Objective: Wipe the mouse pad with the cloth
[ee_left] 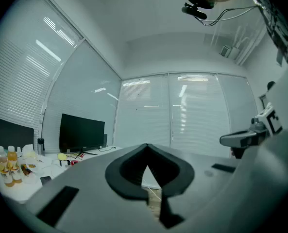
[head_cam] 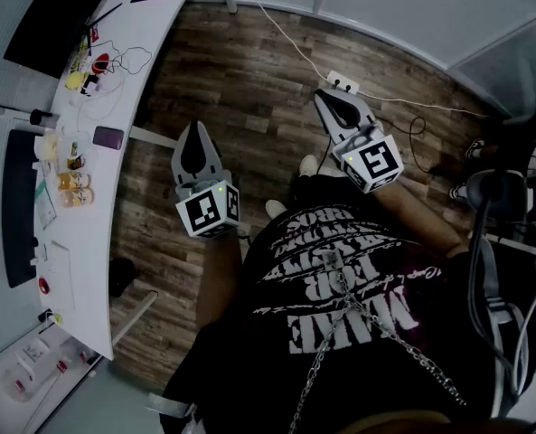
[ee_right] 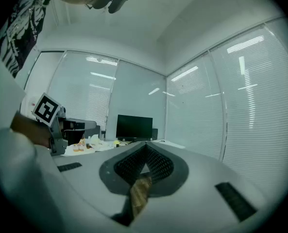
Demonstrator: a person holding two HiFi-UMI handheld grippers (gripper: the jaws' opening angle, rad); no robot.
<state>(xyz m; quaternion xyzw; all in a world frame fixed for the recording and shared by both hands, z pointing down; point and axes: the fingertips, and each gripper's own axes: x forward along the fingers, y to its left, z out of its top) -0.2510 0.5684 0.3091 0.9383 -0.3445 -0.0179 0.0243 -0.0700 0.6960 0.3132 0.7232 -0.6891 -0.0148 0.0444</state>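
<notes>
Two grippers are held over the wood floor point(head_cam: 249, 70), well apart from the white desk point(head_cam: 164, 21). Left gripper point(head_cam: 195, 136): jaws clenched tip to tip, nothing between them. Right gripper point(head_cam: 333, 105): the same, pressed together and empty. A long dark pad point(head_cam: 19, 208) lies flat on the desk's far side, near the bottles point(head_cam: 73, 183), its long axis running along the desk's length.

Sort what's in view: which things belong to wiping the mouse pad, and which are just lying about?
Job: left gripper and right gripper, both shut and empty; long dark pad on the desk, maybe the mouse pad. No cloth made out.
Lying about: monitor, bottles, power strip.
</notes>
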